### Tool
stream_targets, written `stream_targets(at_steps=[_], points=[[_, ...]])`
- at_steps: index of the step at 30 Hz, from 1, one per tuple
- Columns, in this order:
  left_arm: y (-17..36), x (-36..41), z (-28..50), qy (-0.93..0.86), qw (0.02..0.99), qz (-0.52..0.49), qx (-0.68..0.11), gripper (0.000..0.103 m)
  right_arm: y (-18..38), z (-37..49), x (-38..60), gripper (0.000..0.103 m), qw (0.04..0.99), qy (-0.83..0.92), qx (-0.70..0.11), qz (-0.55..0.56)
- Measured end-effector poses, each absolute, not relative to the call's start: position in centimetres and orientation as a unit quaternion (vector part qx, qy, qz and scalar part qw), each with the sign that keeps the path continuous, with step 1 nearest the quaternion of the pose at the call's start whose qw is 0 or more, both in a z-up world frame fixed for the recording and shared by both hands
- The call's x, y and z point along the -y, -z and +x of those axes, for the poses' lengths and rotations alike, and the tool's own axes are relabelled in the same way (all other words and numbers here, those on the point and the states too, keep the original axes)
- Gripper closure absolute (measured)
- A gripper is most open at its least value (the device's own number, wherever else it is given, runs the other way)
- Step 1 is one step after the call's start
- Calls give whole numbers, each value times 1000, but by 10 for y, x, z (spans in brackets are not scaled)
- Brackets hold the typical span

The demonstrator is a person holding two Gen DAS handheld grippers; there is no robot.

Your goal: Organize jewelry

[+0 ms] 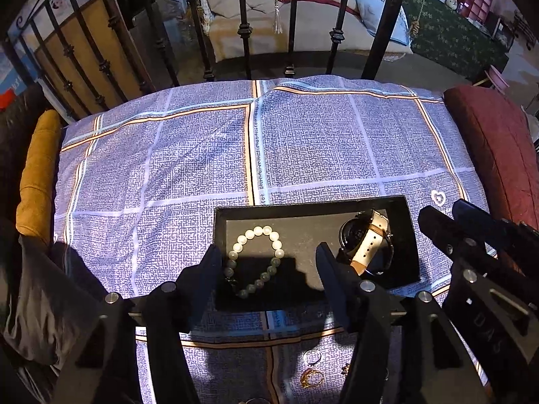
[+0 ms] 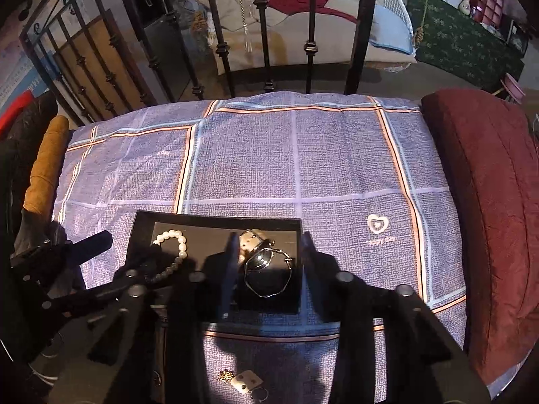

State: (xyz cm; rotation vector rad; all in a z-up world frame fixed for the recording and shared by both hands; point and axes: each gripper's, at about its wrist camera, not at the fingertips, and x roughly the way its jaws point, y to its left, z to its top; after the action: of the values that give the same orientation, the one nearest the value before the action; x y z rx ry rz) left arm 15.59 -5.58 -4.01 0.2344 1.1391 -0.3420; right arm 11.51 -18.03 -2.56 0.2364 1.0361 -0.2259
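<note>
Left gripper (image 1: 267, 252) jaws apart, nothing pinched; right gripper (image 2: 267, 245) jaws apart too, pads clear of everything. Nearest, behind the left fingertips on the blue-violet checked cloth (image 1: 188, 168): a thin silver ring (image 1: 311, 357), a gold ring (image 1: 311, 377) just below it, and a small gold piece partly hidden by the right-hand finger. Behind the right gripper's tips, same cloth: small gold charm (image 2: 225, 375), a white earring card (image 2: 245, 381), and a wire hoop (image 2: 260, 394) beside it. Between the left jaws, lying flat in the shallow black rectangular tray (image 1: 303, 206): a bead bracelet, half pearl-white and half grey-green (image 1: 257, 261), its near side in shadow and almost touching the left-hand finger. Just outside the left gripper's right-hand finger, in the same tray: a black-faced watch with cream strap (image 1: 365, 242). Between the right jaws, in the tray: a thin wavy silver bangle (image 2: 269, 276) lying loose on the tray floor, overlapping the watch at the far end. Beyond the tray, open cloth with a white heart print (image 2: 378, 224). Flanking the cloth: a mustard cushion (image 1: 37, 175) left, a dark red cushion (image 2: 488, 202) right. Farthest, black iron railing (image 1: 244, 30).
</note>
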Motion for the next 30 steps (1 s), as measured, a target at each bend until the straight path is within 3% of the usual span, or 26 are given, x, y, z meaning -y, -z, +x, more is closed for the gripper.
stream_targets(at_steps=[11,20,30], points=[[42,31,120,164,812,89,-553,41,30,71,167,60,852,76,-507,105],[82,-2,56,148,781,97,-598,41,83,7,146,60,806,54,-579,107],[116,-11,36,135,761,100,-627,37,101,1,136,60,799,58,-589,103]])
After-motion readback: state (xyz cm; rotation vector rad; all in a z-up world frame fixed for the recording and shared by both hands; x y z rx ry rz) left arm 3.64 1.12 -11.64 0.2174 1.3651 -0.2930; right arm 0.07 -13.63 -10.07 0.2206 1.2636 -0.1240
